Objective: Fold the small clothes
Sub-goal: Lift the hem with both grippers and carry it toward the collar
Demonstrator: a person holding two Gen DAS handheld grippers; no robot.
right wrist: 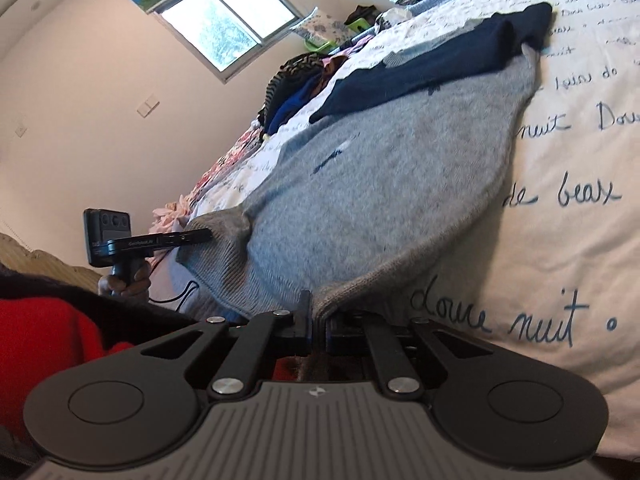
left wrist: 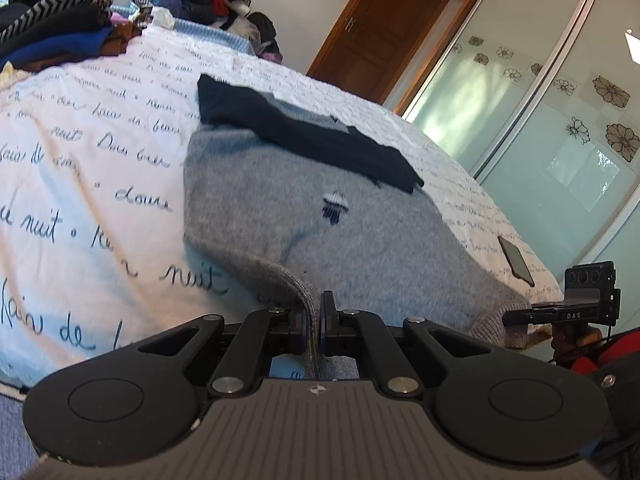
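A small grey knit sweater [left wrist: 360, 216] with dark navy sleeves [left wrist: 304, 132] folded across its upper part lies on the bed. My left gripper [left wrist: 314, 312] is shut on the ribbed hem at one bottom corner. My right gripper [right wrist: 318, 312] is shut on the hem at the other bottom corner. The sweater also shows in the right wrist view [right wrist: 380, 176], with its navy sleeves [right wrist: 440, 64] at the far end. Each view shows the other gripper pinching the hem: the right one [left wrist: 516, 316], the left one [right wrist: 200, 236].
The bed has a white cover with blue script [left wrist: 80, 168]. Piles of clothes [left wrist: 60, 28] sit at its far end. A dark phone [left wrist: 516, 260] lies near the bed's right edge. A glass wardrobe door [left wrist: 560, 120] and wooden door [left wrist: 384, 28] stand beyond.
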